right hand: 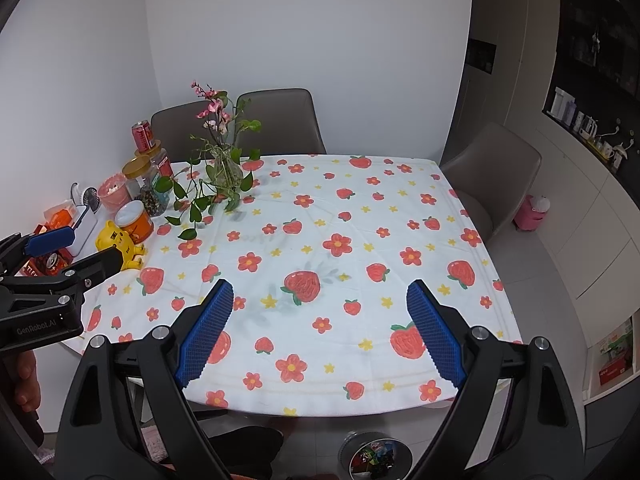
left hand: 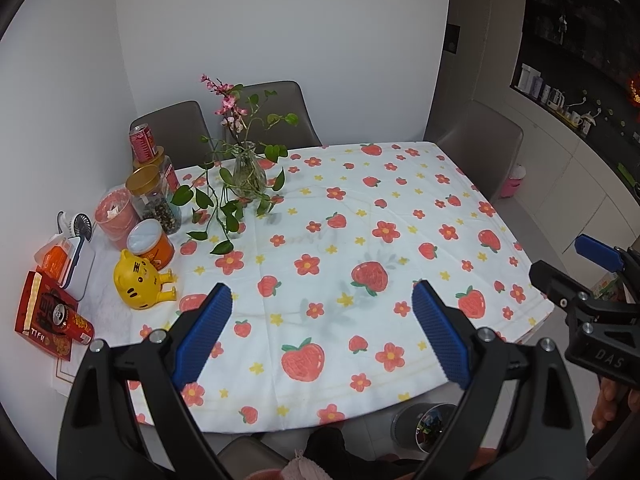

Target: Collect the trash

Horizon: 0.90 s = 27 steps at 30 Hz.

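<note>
My left gripper [left hand: 322, 300] hangs open over the near half of the strawberry-print tablecloth [left hand: 360, 216], nothing between its blue pads. My right gripper [right hand: 320, 296] is open and empty too, over the same cloth [right hand: 360, 208]. Each shows in the other's view: the right gripper [left hand: 564, 264] at the right edge, the left gripper [right hand: 90, 248] at the left edge. A small round bin [right hand: 345, 449] with colourful wrappers inside stands on the floor below the table's near edge, also seen as the bin [left hand: 400, 420]. A red can [left hand: 64, 316] lies on its side on a red box at the left.
Along the table's left side stand a glass vase of trailing plants [left hand: 249, 168], a yellow tiger toy [left hand: 140, 280], an orange tin [left hand: 154, 246], a pink cup, gold-lidded jars and an upright red can [left hand: 143, 142]. Grey chairs [left hand: 476, 148] ring the table. Cabinets run along the right.
</note>
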Available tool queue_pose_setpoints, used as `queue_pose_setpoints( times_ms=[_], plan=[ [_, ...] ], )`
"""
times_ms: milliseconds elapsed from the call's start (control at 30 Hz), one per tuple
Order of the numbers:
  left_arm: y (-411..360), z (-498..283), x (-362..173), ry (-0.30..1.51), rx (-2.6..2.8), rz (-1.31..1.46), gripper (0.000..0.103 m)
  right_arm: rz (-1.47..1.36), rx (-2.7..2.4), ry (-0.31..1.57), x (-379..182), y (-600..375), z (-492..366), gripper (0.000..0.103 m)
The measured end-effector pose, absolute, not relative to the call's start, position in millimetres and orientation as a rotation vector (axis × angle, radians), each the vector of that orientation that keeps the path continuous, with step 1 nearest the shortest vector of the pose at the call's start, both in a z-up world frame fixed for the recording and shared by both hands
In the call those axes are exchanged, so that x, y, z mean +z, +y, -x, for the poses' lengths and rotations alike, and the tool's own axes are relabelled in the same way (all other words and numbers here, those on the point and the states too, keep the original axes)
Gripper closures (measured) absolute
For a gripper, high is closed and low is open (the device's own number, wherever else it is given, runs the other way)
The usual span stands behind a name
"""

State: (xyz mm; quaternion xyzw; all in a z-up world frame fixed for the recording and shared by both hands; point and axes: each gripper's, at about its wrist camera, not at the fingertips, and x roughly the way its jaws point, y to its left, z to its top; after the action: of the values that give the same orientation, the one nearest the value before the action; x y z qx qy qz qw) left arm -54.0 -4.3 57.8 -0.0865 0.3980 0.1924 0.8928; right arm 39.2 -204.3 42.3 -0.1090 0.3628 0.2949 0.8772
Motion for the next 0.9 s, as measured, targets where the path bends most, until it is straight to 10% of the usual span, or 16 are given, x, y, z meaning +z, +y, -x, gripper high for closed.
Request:
queue_pose_setpoints(
  times_ms=[900],
  plan=[
    [-7.5,58.3,61.7,0.819,0.395,0.198,0.012,0.230,0.624,0.748,46.8,-200.7,-43.0,0.018]
  ],
)
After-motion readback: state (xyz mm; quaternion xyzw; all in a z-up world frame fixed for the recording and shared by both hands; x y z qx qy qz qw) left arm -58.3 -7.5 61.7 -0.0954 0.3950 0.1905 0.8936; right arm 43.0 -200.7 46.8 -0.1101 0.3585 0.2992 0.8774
